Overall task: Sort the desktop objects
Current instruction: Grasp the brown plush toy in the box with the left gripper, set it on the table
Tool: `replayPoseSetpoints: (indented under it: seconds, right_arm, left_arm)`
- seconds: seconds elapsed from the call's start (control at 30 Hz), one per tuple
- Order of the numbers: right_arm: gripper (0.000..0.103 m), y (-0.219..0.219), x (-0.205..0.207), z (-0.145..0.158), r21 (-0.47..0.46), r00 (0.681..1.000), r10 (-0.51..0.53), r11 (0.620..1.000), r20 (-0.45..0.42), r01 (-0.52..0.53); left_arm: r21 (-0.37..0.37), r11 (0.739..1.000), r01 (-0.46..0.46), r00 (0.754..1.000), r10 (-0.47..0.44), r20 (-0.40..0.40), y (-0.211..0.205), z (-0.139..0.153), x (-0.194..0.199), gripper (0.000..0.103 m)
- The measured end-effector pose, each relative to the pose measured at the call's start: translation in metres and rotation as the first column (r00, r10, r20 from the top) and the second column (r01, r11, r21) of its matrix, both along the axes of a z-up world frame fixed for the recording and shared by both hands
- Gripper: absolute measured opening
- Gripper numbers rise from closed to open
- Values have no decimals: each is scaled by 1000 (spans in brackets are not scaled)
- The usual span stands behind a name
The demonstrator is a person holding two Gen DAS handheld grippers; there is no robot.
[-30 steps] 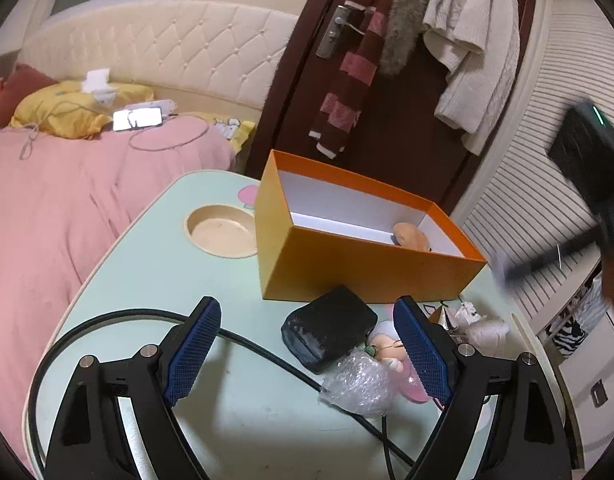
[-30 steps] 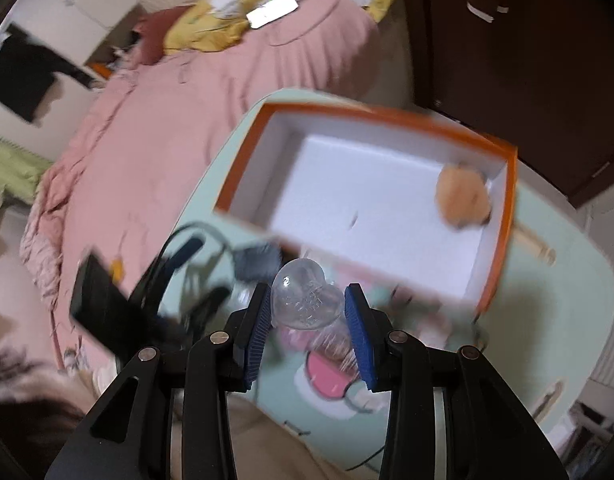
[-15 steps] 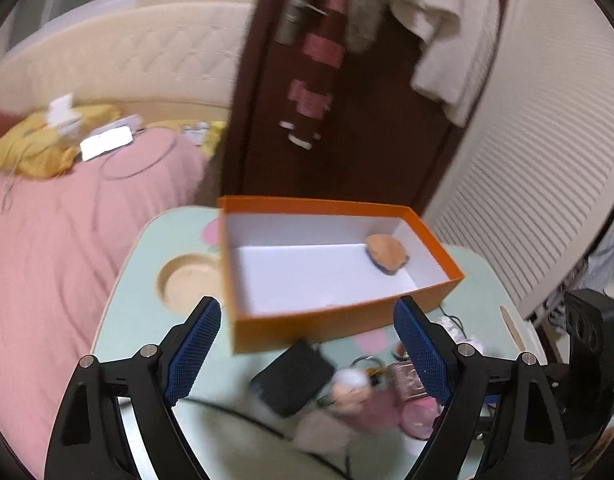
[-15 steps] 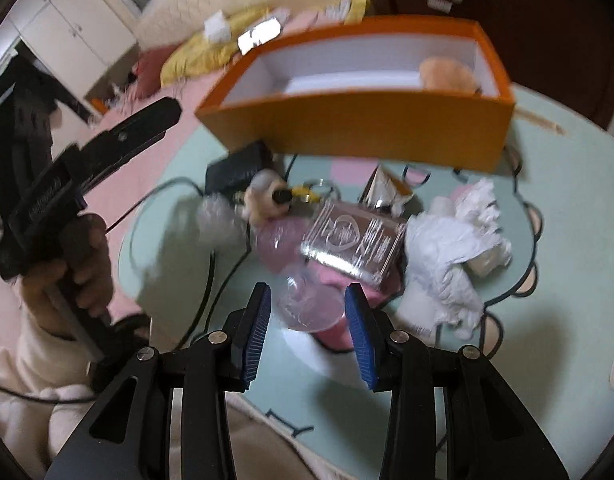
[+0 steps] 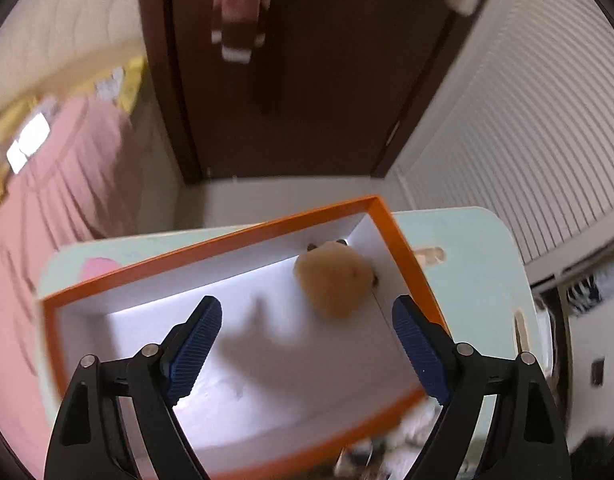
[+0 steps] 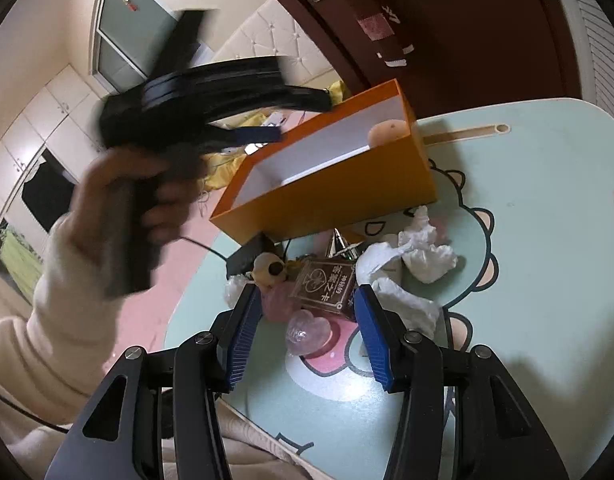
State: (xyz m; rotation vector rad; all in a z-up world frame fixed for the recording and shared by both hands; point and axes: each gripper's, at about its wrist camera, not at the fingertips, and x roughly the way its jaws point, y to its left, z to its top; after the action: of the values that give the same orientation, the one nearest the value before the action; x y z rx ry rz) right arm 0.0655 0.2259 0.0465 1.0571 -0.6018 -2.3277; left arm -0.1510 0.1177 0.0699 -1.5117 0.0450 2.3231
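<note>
My left gripper [image 5: 307, 344] hangs open over the orange box [image 5: 211, 248], with nothing between its blue pads. A tan plush ball [image 5: 333, 280] lies in the box's far right corner. My right gripper [image 6: 307, 336] is open low over the table. A clear heart-shaped piece [image 6: 307, 330] lies on the table between its fingers, touching neither. Just beyond are a clear printed case [image 6: 325, 288], crumpled white tissue [image 6: 411, 256], a small plush keychain [image 6: 269, 268] and a black pouch [image 6: 247, 254]. In the right wrist view a hand holds the left gripper [image 6: 259, 134] above the orange box [image 6: 327, 196].
The mint-green table [image 6: 527, 200] carries a cartoon print. A pink bed [image 5: 47, 184] lies to the left, and a dark door [image 5: 287, 80] and slatted wall [image 5: 527, 120] behind. A black cable [image 6: 203, 246] runs off the table's left edge. A cream sleeve [image 6: 59, 320] fills the lower left.
The left gripper rose and moved forward over the orange box. The right gripper's fingers spread wider, and the clear heart piece that sat between them now rests on the table.
</note>
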Motion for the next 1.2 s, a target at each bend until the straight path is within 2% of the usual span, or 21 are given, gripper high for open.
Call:
replayPoseSetpoints:
  seconds: [0.03, 0.07, 0.17, 0.2, 0.23, 0.27, 0.3, 0.33, 0.4, 0.53, 0.63, 0.77, 0.8, 0.93, 1.2]
  right_arm:
    - [50, -3, -1, -2, -4, 1000, 9, 1000, 2, -9]
    - [50, -2, -1, -2, -8, 1000, 18, 1000, 7, -18]
    - [50, 5, 1, -1, -19, 999, 35, 999, 15, -34]
    - [50, 6, 1, -1, -25, 999, 36, 999, 17, -35]
    - [50, 7, 0, -1, -35, 999, 36, 999, 22, -36]
    - [50, 9, -1, -2, -44, 999, 36, 998, 28, -34]
    - [50, 10, -1, -2, -52, 999, 35, 998, 33, -33]
    - [51, 11, -2, -3, -56, 999, 36, 998, 38, -33]
    - [51, 12, -4, -5, -66, 998, 37, 997, 48, -33]
    - [51, 12, -6, -7, -72, 998, 37, 997, 51, -33]
    - [51, 13, -7, -7, -70, 998, 31, 997, 50, -27]
    - [51, 14, -7, -8, -66, 999, 18, 998, 46, -14]
    - [51, 15, -6, -7, -61, 999, 10, 998, 40, -7]
    - [51, 19, -4, -5, -54, 999, -28, 998, 31, 30]
    - [51, 29, -5, -1, -56, 995, -94, 994, 25, 95]
  left_arm:
    - [-1, 1000, -13, 999, 13, 31, 4, -9, -7, 76]
    - [-3, 1000, -26, 998, 26, 62, 8, -18, -14, 75]
    - [-1, 999, -35, 995, 35, 89, 15, -34, -23, 74]
    - [0, 999, -34, 995, 34, 89, 16, -38, -24, 70]
    - [11, 1000, -22, 997, 21, 77, 17, -37, -23, 51]
    - [33, 999, -3, 996, 0, 88, 19, -36, -22, 40]
    - [56, 998, 16, 995, -22, 99, 20, -35, -21, 33]
    - [49, 999, 21, 996, -25, 89, 20, -34, -18, 31]
    - [42, 998, 40, 998, -42, 44, 21, -27, -11, 30]
    - [131, 991, 28, 1000, -28, -2, 6, -5, 1, 30]
    - [173, 984, 32, 998, -21, -64, -13, 25, 22, 30]
    - [175, 983, 61, 989, -36, -145, -45, 65, 64, 30]
    - [170, 983, 67, 987, -41, -153, -51, 67, 75, 30]
    - [146, 984, 104, 987, -84, -140, -76, 63, 120, 30]
    - [142, 983, 120, 993, -122, 6, -94, -5, 186, 30]
